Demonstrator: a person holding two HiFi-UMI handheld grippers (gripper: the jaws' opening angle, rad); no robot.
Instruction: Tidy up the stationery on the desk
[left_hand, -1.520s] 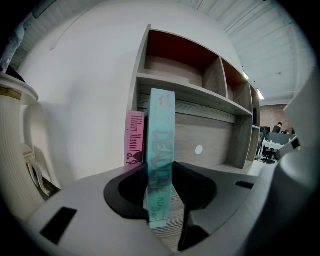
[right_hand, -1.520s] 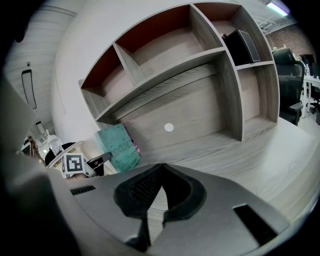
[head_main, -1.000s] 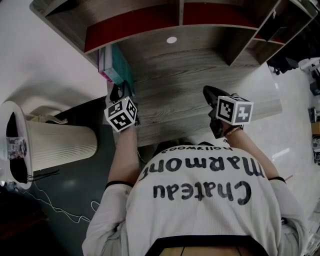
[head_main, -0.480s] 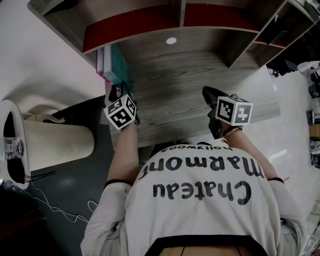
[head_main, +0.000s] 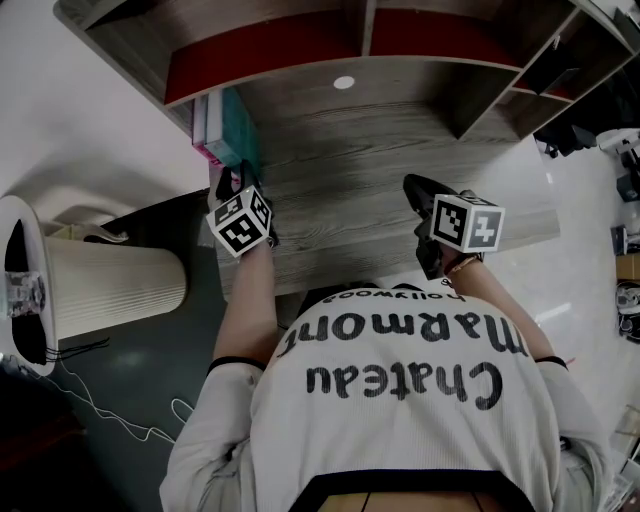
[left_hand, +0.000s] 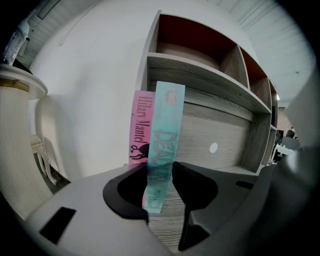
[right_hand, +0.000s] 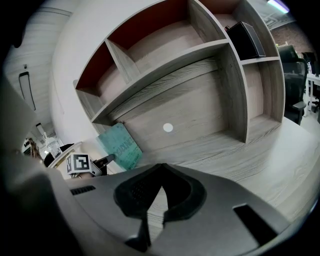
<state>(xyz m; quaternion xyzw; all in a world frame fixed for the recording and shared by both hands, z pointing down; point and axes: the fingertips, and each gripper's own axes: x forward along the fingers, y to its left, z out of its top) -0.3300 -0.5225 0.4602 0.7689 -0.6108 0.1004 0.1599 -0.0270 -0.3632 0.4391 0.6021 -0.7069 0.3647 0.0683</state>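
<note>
A teal book (head_main: 238, 135) stands upright at the left end of the wooden desk (head_main: 380, 170), next to a pink book (head_main: 214, 152). My left gripper (head_main: 238, 180) is at the books' near edge. In the left gripper view the teal book's spine (left_hand: 165, 135) runs down between the jaws, with both tips of the left gripper (left_hand: 159, 167) against it and the pink book (left_hand: 141, 127) just left of it. My right gripper (head_main: 412, 185) hovers over the desk's right part, shut and empty. The right gripper view shows the right gripper (right_hand: 161, 167), the teal book (right_hand: 120, 146) and the left gripper (right_hand: 102, 161).
A shelf unit with red-backed compartments (head_main: 290, 45) rises behind the desk, with a black object (right_hand: 246, 40) in an upper right compartment. A white cable-hole cap (head_main: 343, 82) sits in the back panel. A white pleated lamp shade (head_main: 110, 290) stands left of the desk.
Almost nothing has changed. The left gripper has crept slightly toward the books, and the right gripper stays where it was.
</note>
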